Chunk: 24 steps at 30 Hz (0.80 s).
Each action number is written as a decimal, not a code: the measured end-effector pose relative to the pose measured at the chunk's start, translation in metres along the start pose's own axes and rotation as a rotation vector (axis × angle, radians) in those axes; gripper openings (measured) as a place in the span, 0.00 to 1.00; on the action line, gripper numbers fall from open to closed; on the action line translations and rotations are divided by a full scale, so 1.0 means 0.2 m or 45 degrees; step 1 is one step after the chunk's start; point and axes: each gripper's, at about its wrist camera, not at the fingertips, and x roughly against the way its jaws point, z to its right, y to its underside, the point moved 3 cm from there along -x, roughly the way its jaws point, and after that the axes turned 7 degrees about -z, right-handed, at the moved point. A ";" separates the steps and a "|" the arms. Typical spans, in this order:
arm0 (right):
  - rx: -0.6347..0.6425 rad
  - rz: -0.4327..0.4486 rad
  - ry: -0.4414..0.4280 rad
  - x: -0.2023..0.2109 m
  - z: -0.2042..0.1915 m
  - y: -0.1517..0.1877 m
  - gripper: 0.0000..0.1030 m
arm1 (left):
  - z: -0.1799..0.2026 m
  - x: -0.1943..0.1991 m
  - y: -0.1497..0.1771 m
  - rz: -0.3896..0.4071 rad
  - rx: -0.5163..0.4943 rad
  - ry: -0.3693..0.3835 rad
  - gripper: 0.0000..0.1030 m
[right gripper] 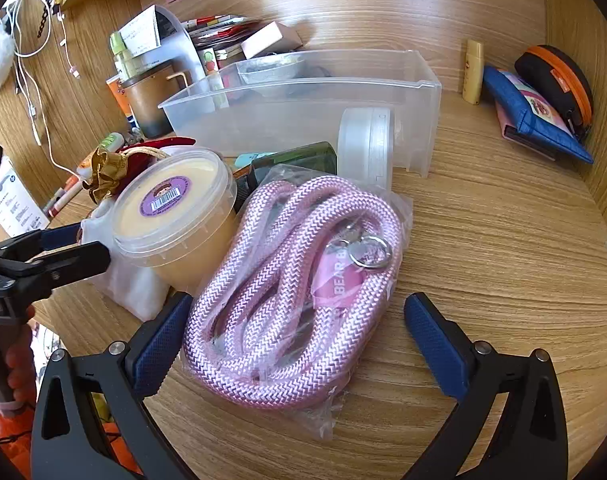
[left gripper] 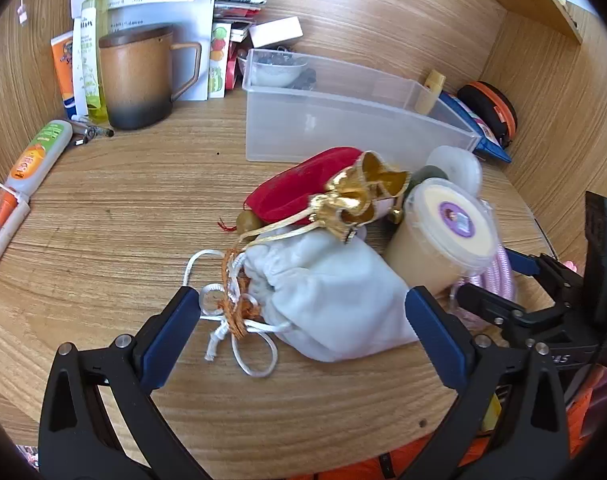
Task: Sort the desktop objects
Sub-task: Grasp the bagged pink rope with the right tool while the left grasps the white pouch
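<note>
A wooden desk (left gripper: 115, 216) with light grain carries everything. At centre frame in the left wrist view lie a white drawstring pouch (left gripper: 335, 300) and, just above it, a red velvet pouch (left gripper: 303, 188) with a gold mouth. To their right stands a lidded cream tub (left gripper: 443, 236), with a pink rope in a plastic bag (right gripper: 295, 280) beside it. Behind them sits 1 clear plastic bin (left gripper: 343, 120). At upper left stands a brown mug (left gripper: 137, 80); a tube (left gripper: 35, 156) lies at the left edge. At upper right rest a blue pouch (right gripper: 531, 120) and an orange-rimmed black case (right gripper: 555, 80).
</note>
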 end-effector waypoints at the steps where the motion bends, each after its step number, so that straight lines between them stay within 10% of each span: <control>1: 0.002 0.000 0.001 0.00 0.00 0.00 1.00 | 0.01 0.02 0.00 0.015 -0.006 0.010 1.00; 12: 0.008 0.016 -0.023 0.01 0.02 0.01 1.00 | 0.13 0.07 0.01 0.060 -0.068 0.044 1.00; 24: 0.059 -0.041 -0.013 0.01 0.03 0.01 1.00 | 0.10 -0.14 -0.01 -0.025 -0.097 -0.146 1.00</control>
